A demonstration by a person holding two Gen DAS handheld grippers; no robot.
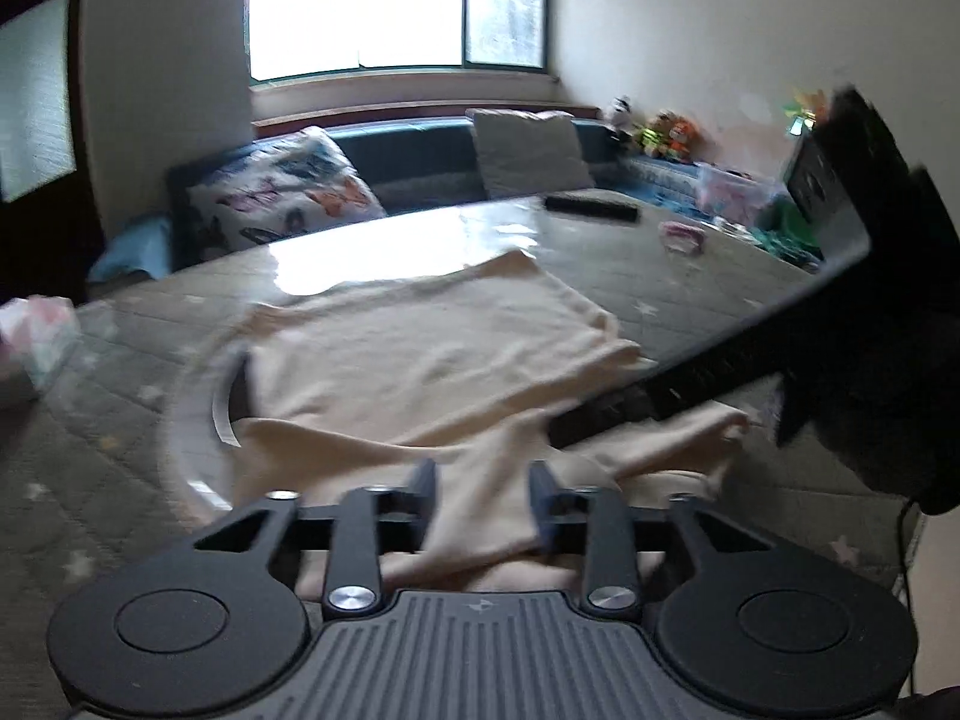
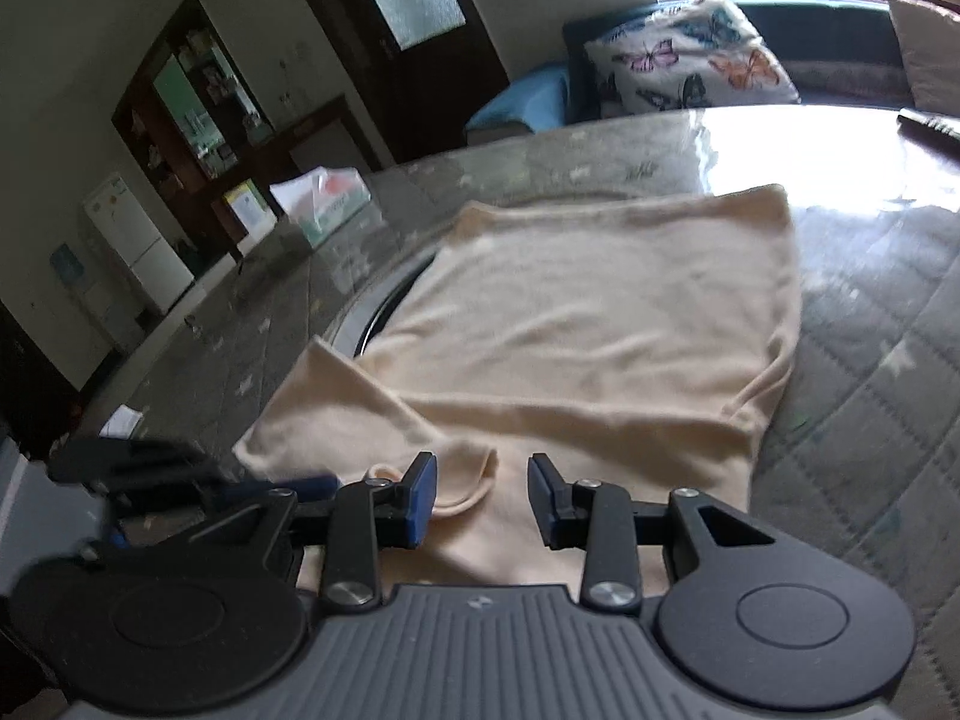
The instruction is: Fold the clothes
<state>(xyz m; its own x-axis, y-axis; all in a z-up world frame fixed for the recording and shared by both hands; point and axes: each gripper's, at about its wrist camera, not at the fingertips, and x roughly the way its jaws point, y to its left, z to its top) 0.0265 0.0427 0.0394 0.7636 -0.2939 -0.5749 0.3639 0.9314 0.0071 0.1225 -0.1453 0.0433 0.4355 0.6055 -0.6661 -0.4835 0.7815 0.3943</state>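
A cream shirt (image 1: pixel 432 342) lies partly folded on the glass-topped table (image 1: pixel 660 276). My left gripper (image 1: pixel 483 501) is open over the shirt's near edge, with cloth bunched between and under its fingers. The right gripper's dark body (image 1: pixel 780 330) reaches in from the right, over the shirt's right side. In the right wrist view the shirt (image 2: pixel 600 324) spreads ahead, one sleeve (image 2: pixel 336 414) pointing left. My right gripper (image 2: pixel 480 501) is open just above the near hem, which has a small fold. The left gripper (image 2: pixel 180 480) shows at the lower left.
A tissue box (image 2: pixel 324 198) sits on the table's left side. A black remote (image 1: pixel 591 206) and a small pink item (image 1: pixel 681 235) lie at the far right. A sofa with a butterfly pillow (image 1: pixel 282 198) and toys stands behind the table.
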